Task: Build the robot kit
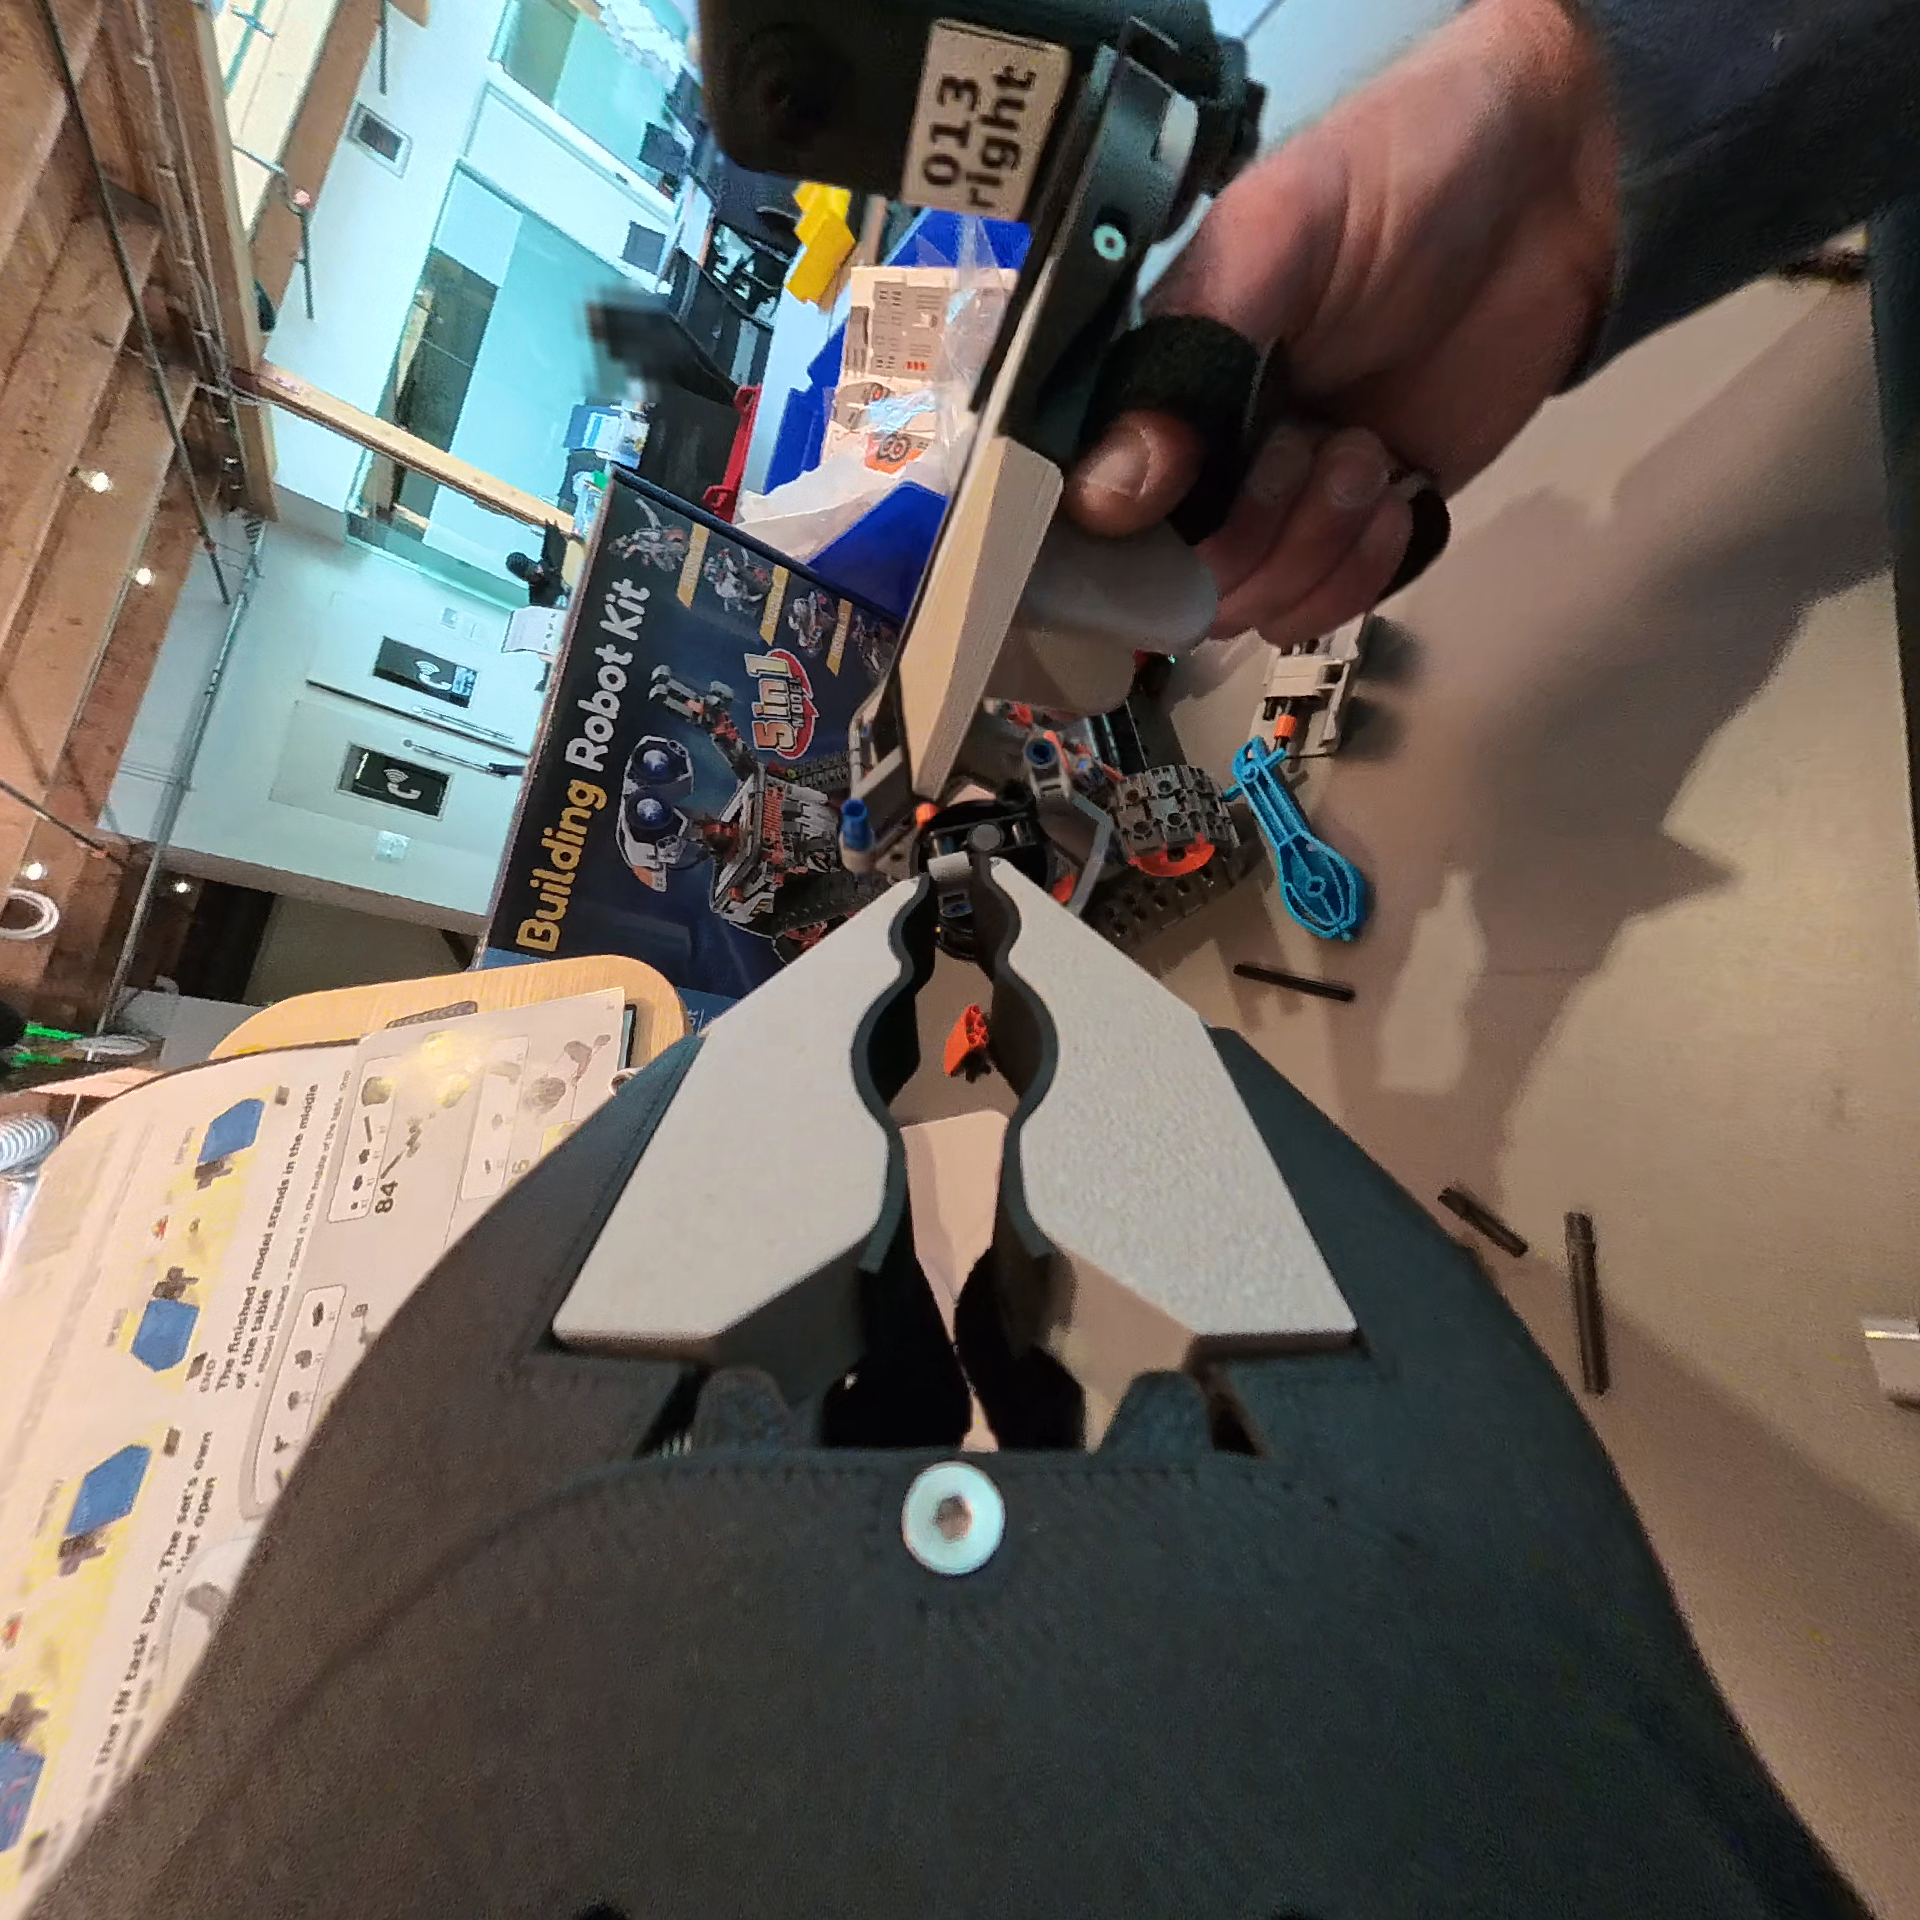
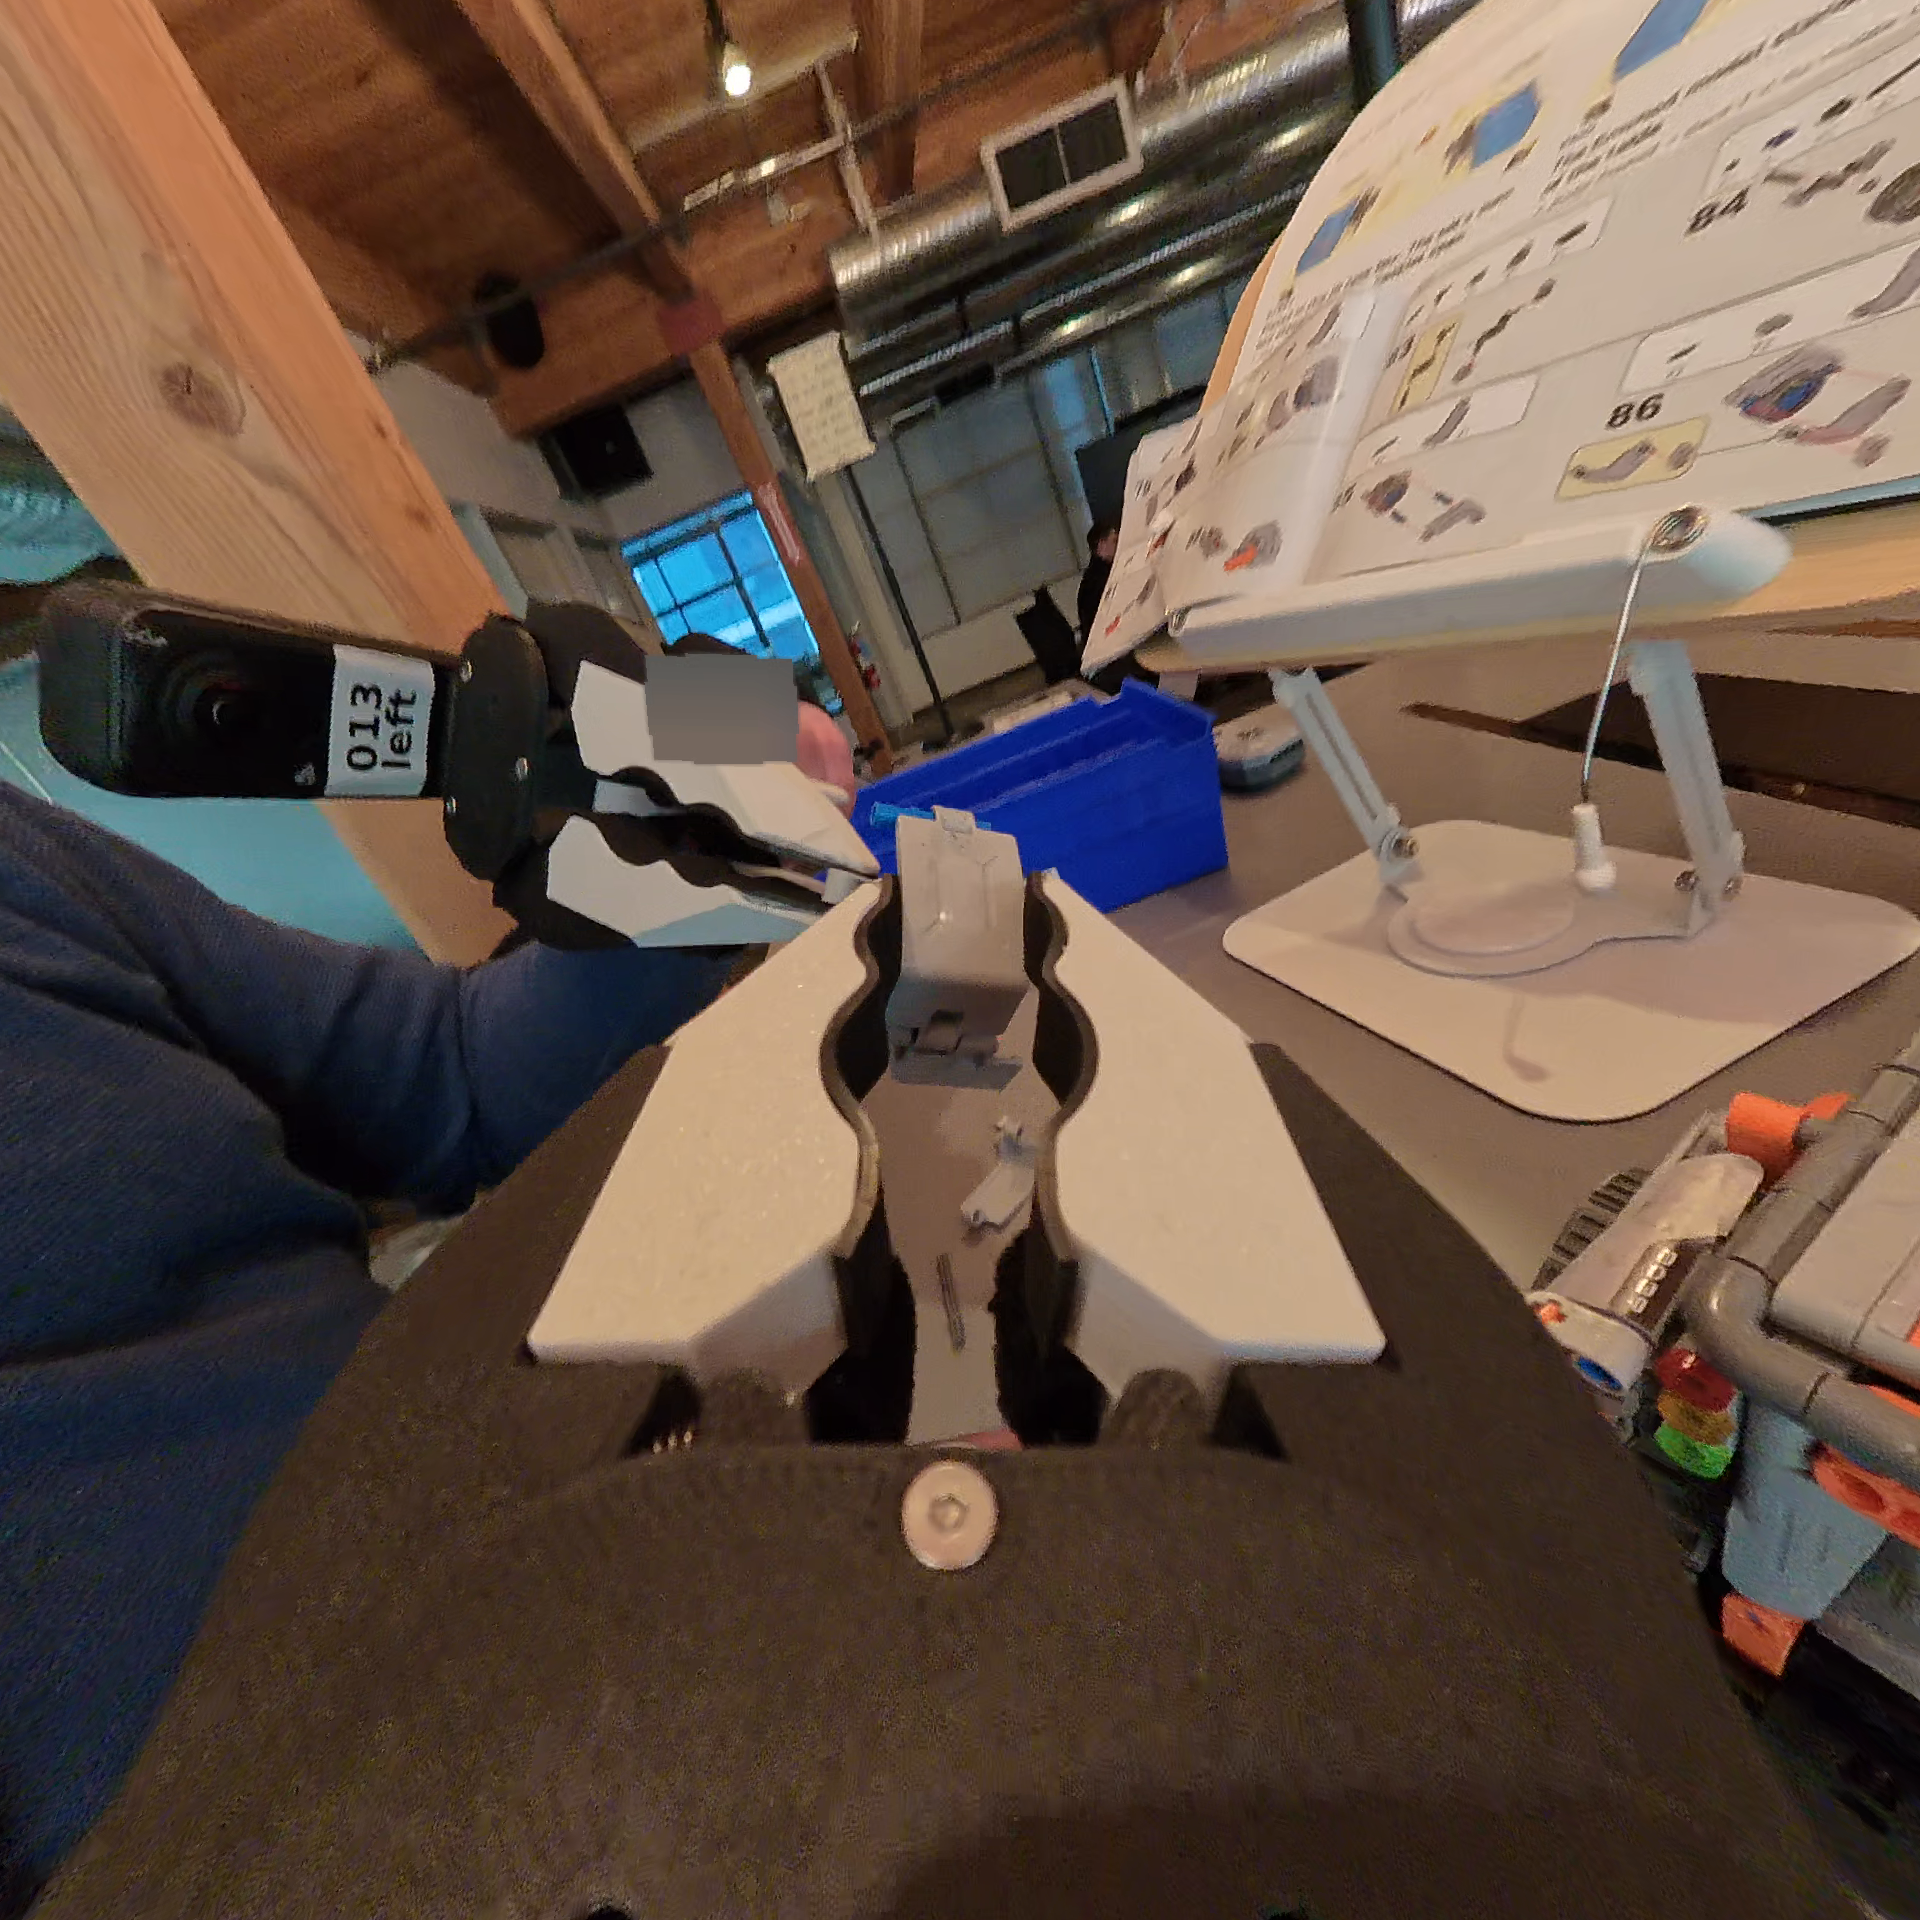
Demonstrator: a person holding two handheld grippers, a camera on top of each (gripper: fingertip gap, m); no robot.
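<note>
My left gripper (image 1: pixel 964 881) is shut at the tips on a small grey connector with a black pin (image 1: pixel 968 854), held against a grey, black and orange tracked brick model (image 1: pixel 1164 821). My right gripper (image 2: pixel 956 899) is shut on a grey panel piece (image 2: pixel 951 935) of that model. In the left wrist view the right gripper (image 1: pixel 920 774) comes down from above in a person's hand (image 1: pixel 1382 343), with a blue pin (image 1: pixel 854 831) beside it. In the right wrist view the left gripper (image 2: pixel 862 873) meets the panel from the left.
A kit box (image 1: pixel 675 769) stands behind the model. An instruction booklet (image 2: pixel 1558 312) rests on a white stand (image 2: pixel 1558 935). A blue bin (image 2: pixel 1039 800), a blue tool (image 1: pixel 1304 862), an orange piece (image 1: pixel 966 1039), black axles (image 1: pixel 1584 1299) and a loose grey part (image 2: pixel 997 1184) lie on the table. Both grippers' tips are close together, under 4 cm apart.
</note>
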